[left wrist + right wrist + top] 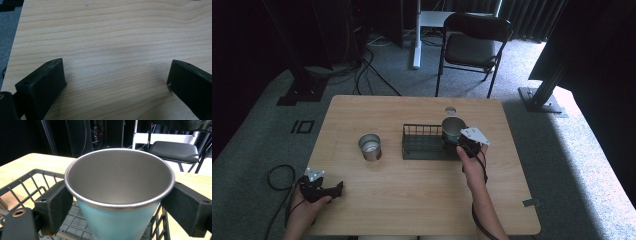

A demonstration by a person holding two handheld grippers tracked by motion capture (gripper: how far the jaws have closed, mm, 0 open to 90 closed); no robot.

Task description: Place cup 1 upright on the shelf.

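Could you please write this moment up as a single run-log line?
right tool: shut on light-blue metal cup, upright over dark wire basket | left tool: open, over wooden table | silver metal cup: standing left of basket

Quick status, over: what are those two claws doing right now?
Right gripper shut on teal cup over wire basket. Left gripper open, idle. Second cup stands clear.
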